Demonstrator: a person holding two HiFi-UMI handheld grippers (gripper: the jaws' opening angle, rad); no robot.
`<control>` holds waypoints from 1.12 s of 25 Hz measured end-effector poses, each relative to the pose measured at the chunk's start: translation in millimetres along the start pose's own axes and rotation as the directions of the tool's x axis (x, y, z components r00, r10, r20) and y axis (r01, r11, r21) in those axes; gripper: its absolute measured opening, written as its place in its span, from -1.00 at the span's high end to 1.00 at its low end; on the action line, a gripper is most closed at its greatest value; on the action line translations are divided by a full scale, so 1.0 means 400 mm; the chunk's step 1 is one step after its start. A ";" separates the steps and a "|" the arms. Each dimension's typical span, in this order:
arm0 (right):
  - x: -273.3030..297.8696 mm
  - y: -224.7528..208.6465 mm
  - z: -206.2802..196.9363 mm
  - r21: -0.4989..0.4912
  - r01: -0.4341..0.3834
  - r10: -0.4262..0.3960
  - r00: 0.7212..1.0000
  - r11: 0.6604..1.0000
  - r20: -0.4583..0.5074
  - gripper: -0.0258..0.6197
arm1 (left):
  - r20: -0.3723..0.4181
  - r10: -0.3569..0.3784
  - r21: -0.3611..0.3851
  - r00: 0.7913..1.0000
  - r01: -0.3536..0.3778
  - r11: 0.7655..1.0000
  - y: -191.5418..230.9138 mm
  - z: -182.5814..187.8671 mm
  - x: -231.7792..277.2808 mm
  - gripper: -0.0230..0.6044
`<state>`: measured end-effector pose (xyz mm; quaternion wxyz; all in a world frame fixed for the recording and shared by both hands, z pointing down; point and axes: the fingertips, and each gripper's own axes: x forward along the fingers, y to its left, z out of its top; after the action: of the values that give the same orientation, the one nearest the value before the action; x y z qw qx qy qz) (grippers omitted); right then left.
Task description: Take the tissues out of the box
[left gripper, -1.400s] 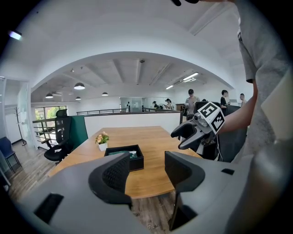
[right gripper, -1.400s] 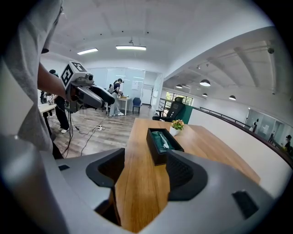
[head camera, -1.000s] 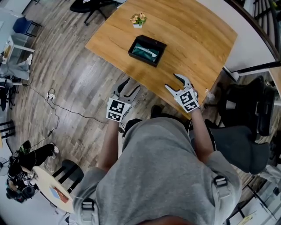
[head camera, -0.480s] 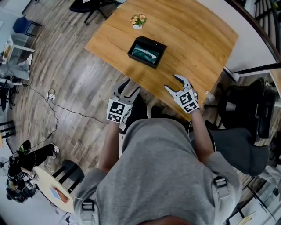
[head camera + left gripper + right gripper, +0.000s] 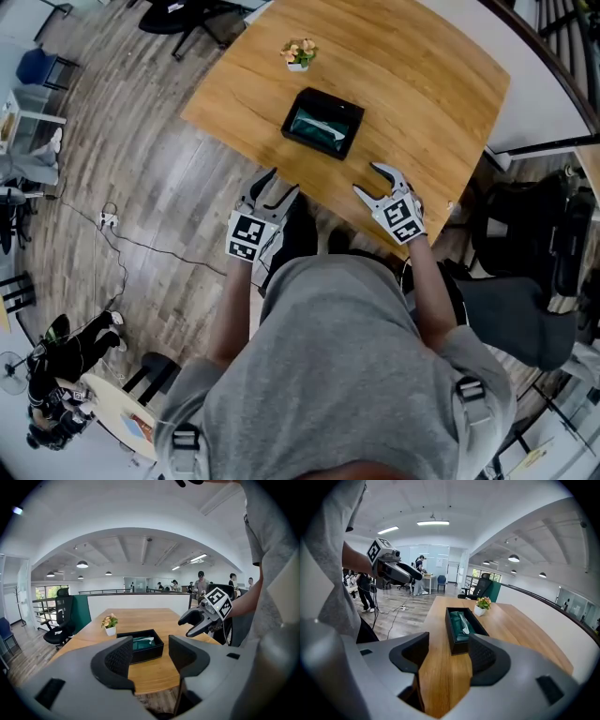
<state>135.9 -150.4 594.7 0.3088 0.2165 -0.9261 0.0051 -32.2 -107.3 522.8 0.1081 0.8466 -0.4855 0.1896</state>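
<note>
A black open box (image 5: 323,124) sits in the middle of the wooden table (image 5: 422,84), with a green tissue pack (image 5: 317,123) inside. My left gripper (image 5: 275,186) is open and empty, just off the table's near edge, pointing at the box (image 5: 146,642). My right gripper (image 5: 372,180) is also open and empty, above the table's near edge, to the right of the box. In the right gripper view the box (image 5: 462,631) lies lengthwise beyond the spread jaws, with the tissue pack (image 5: 460,622) showing a white strip. Neither gripper touches the box.
A small flower pot (image 5: 299,53) stands behind the box. A black office chair (image 5: 525,253) is at the right, close to my right arm. More chairs stand beyond the table's far left corner, and a cable (image 5: 141,239) runs over the wooden floor at the left.
Both grippers have come forward toward the table, so the box now lies closer to them in the head view. Their jaws look unchanged.
</note>
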 end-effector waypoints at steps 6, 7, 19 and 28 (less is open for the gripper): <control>0.104 -0.003 0.055 -0.009 0.000 0.000 1.000 1.000 -0.026 0.10 | -0.039 -0.055 0.004 0.998 0.056 0.998 0.101 -0.019 0.029 0.11; 0.119 -0.006 0.060 -0.007 0.001 -0.002 1.000 1.000 -0.031 0.10 | -0.037 -0.063 0.007 0.997 0.063 0.998 0.117 -0.018 0.038 0.11; 0.272 -0.079 0.106 0.029 0.060 -0.058 0.994 0.998 -0.088 0.13 | -0.062 -0.225 0.079 0.972 0.230 0.970 0.262 0.000 0.171 0.11; 0.343 -0.088 0.116 0.027 0.055 -0.050 0.987 0.998 -0.151 0.17 | -0.078 -0.327 0.099 0.942 0.334 0.938 0.291 -0.014 0.220 0.11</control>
<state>25.8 -243.6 631.7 0.3745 0.2446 -0.8940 0.0279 -93.8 -233.0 565.3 0.1060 0.9146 -0.3217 0.2210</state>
